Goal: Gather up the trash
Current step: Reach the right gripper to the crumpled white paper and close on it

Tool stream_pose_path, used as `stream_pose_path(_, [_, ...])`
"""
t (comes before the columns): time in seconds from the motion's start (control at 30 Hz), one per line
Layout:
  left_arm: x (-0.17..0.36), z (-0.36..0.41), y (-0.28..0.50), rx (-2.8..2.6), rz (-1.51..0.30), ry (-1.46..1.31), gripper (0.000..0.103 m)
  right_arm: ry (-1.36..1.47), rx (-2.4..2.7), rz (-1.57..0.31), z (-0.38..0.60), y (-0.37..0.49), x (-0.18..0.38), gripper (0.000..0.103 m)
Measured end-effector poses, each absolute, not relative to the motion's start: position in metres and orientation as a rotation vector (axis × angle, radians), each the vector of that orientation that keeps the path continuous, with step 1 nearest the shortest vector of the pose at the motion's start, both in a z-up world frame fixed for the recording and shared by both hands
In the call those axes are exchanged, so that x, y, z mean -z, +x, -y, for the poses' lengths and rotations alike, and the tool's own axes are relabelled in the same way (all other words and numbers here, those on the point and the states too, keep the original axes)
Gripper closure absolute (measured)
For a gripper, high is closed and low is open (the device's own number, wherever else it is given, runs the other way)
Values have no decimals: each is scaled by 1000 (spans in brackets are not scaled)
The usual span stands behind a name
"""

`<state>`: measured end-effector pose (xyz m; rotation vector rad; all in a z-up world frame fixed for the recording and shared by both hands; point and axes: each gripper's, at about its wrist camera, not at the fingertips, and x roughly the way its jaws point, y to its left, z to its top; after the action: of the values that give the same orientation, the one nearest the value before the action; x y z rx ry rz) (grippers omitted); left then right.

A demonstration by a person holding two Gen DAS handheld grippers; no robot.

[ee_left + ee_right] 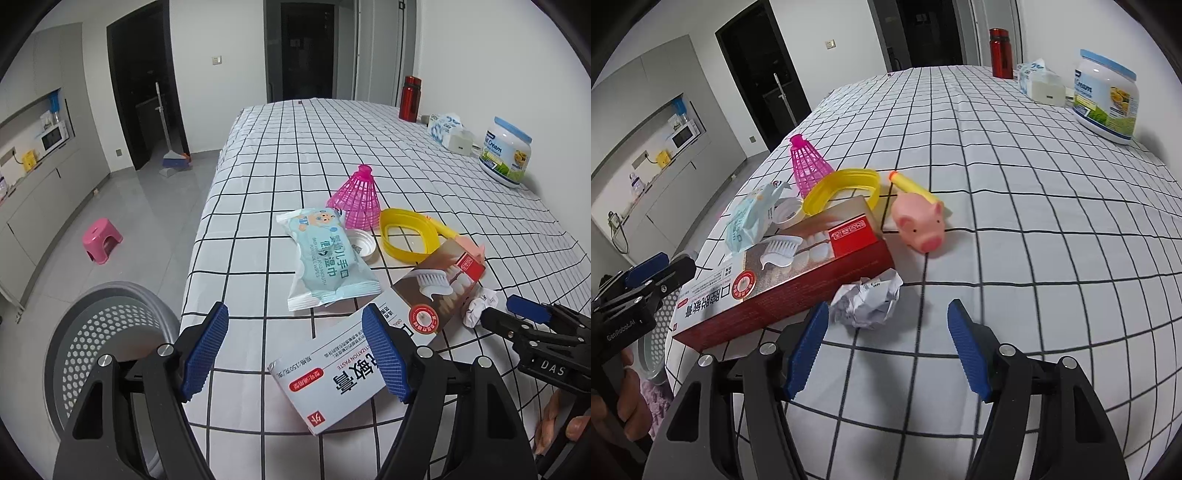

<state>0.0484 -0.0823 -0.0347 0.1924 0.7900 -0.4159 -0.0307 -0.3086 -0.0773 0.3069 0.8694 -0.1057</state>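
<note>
Down on the checked tablecloth (1015, 221), the crumpled paper ball (866, 302) lay just beyond the right gripper (886, 350), a little toward its left finger and not touching either blue pad; the jaws stood apart and empty. Touching the ball's left side was the toothpaste box (783, 280), which ran diagonally toward the near left corner of the table. In the left wrist view, the left gripper (295, 350) hung over that box's near end, its jaws also spread and gripping nothing, with its right pad (386, 354) in front of the box's face (369, 332); whether it touched the box could not be told.

Behind the box sat a wet-wipe packet (325, 258), a white cap (360, 245), a yellow ring (408, 234), a pink shuttlecock (356, 201) and a pink pig toy (919, 225). To the right of the ball the cloth lay bare and wide. The table's left edge dropped off close to the box, and a grey perforated bin (107, 350) stood on the floor just below that corner.

Both grippers tilted steeply downward from the near edge, side by side, each held by a hand (631, 398) at its grip.
</note>
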Motion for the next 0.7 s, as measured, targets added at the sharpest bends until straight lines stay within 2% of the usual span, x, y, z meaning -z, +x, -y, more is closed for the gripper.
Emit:
stream_pose_path(0.17, [38, 85, 51, 423, -793, 196, 26, 278, 111, -889, 303, -20, 80, 39])
stream_pose_path(0.43, [42, 86, 51, 426, -807, 187, 26, 267, 109, -894, 302, -12, 82, 40])
stream_pose_path(0.5, [43, 86, 50, 425, -808, 186, 26, 267, 106, -889, 301, -12, 82, 45])
stream_pose_path(0.63, [43, 88, 48, 427, -810, 188, 25, 262, 93, -903, 299, -10, 84, 66])
stream_pose_path(0.7, [43, 88, 47, 431, -809, 190, 25, 261, 90, -895, 298, -11, 83, 66])
